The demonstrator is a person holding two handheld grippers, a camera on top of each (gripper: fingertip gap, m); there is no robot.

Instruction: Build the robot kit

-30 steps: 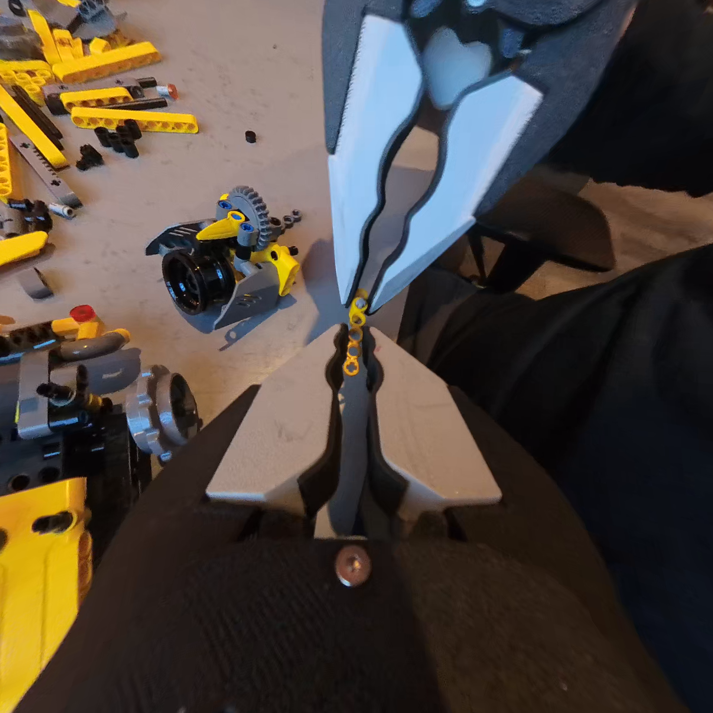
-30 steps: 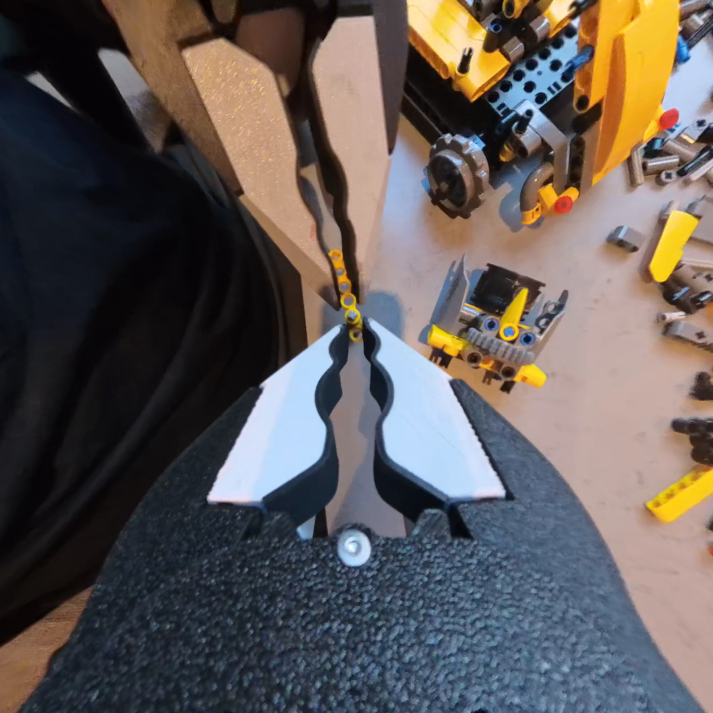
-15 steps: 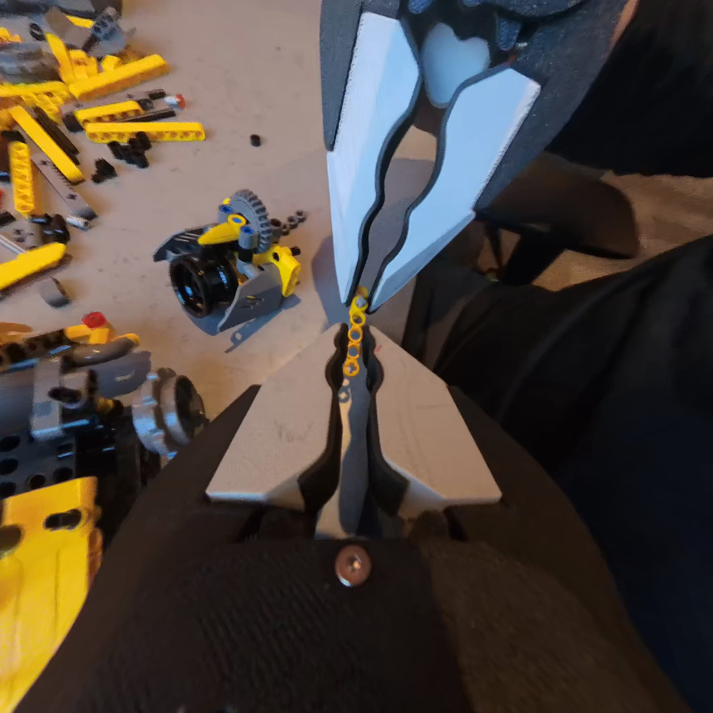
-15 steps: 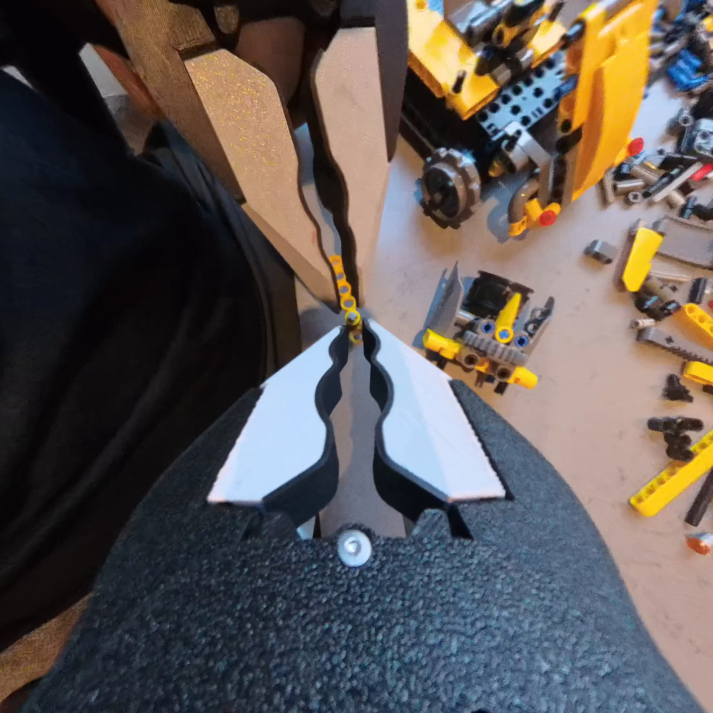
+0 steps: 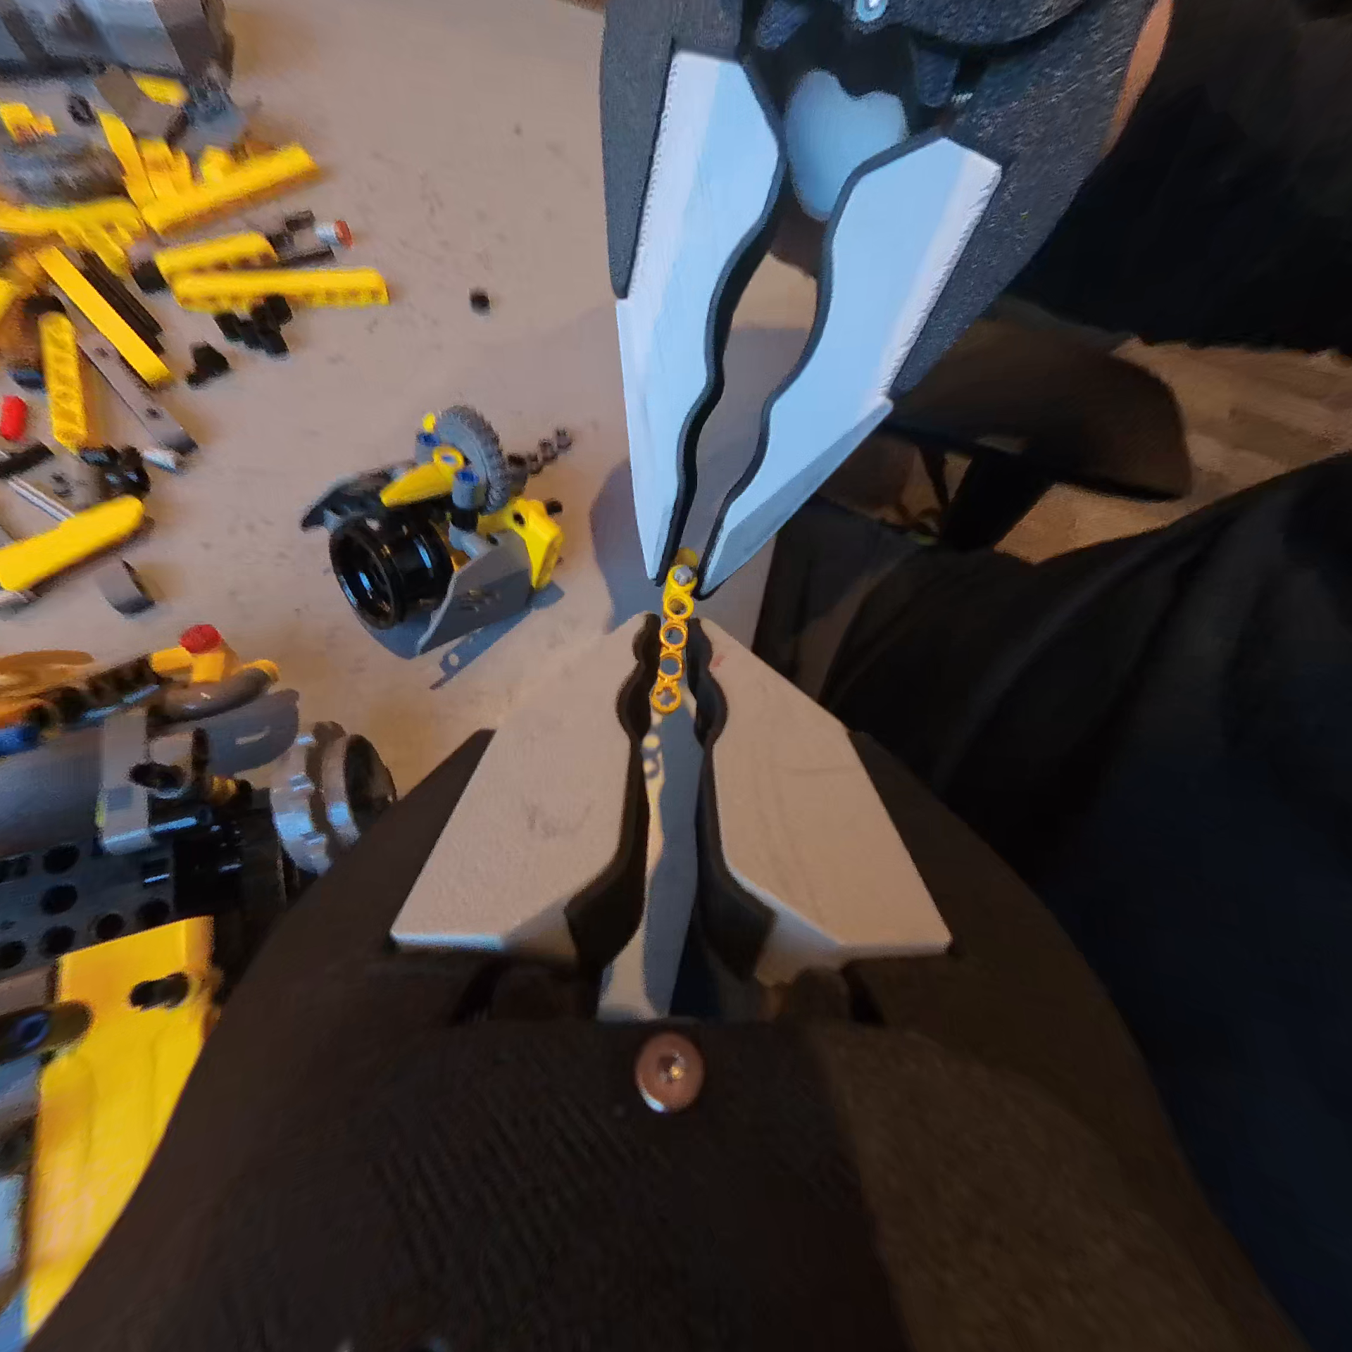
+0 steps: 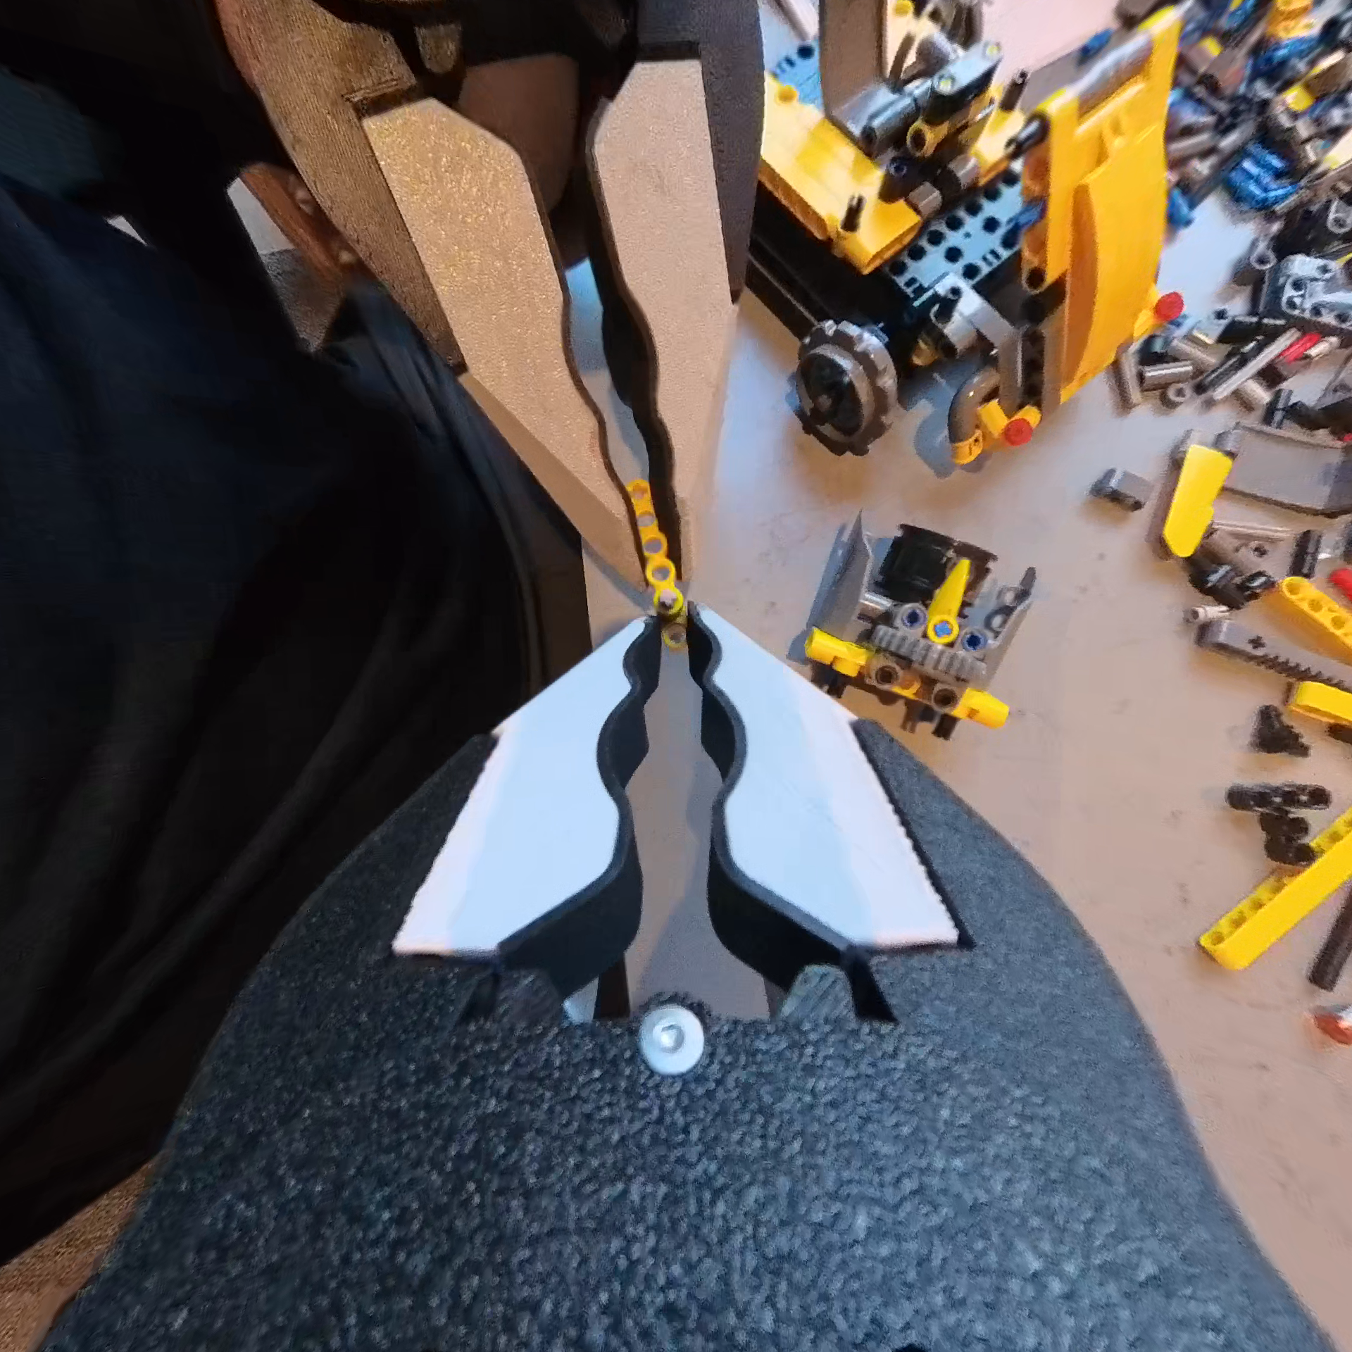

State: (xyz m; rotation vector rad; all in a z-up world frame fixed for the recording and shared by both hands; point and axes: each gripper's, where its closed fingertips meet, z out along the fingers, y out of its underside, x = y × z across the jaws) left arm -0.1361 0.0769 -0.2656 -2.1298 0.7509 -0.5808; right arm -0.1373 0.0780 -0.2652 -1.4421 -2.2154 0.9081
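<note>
A thin yellow beam with holes [image 5: 671, 662] hangs in the air between both grippers, above the table's near edge. My left gripper [image 5: 669, 625], with beige fingers, is shut on one end of it. My right gripper [image 5: 684, 581], with white fingers, comes in tip to tip from the opposite side and is shut on the other end, where a small grey pin sits. In the right wrist view the right gripper [image 6: 669, 625] pinches the beam [image 6: 651, 541], and the left gripper [image 6: 662, 578] reaches in from the top.
A small wheel-and-gear assembly [image 5: 446, 527] [image 6: 922, 629] lies on the table near the tips. A large yellow and black vehicle model [image 5: 110, 841] [image 6: 988, 219] stands beyond it. Loose yellow beams [image 5: 278, 289] and small parts are scattered around. A person's dark clothing [image 5: 1097, 805] fills the other side.
Both grippers keep their hold on the beam. The pair has drifted a little over the table, so the parts behind them sit slightly elsewhere in both views.
</note>
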